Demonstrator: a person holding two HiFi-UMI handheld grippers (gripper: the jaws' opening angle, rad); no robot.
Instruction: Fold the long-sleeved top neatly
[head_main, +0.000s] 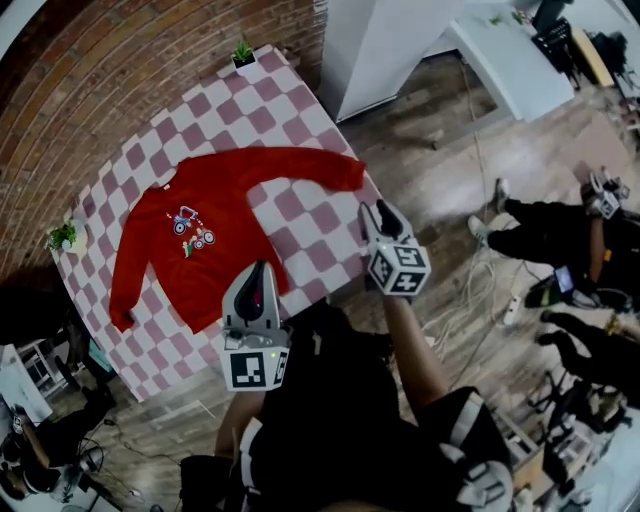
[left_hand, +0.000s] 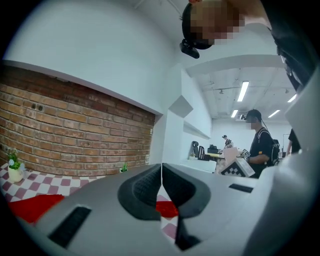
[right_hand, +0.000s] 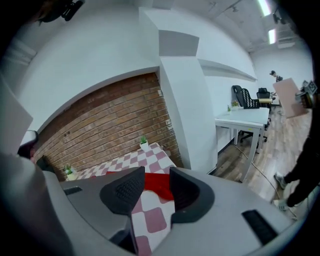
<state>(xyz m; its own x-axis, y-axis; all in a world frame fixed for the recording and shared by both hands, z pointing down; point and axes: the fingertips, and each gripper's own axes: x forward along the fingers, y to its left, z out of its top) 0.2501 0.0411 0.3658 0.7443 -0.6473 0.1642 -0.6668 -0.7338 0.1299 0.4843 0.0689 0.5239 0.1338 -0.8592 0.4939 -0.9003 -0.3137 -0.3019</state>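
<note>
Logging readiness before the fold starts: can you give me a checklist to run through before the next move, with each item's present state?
1. Red top lies flat, print up, both sleeves spread: ok.
2. Top wholly on the checkered table: ok.
3. Left tongs open for a grasp: not ok, shut with nothing between them.
4. Right tongs open: ok, apart and empty, with the sleeve end ahead of them.
5. Far potted plant and side potted plant clear of the top: ok, both at the table's edges.
</note>
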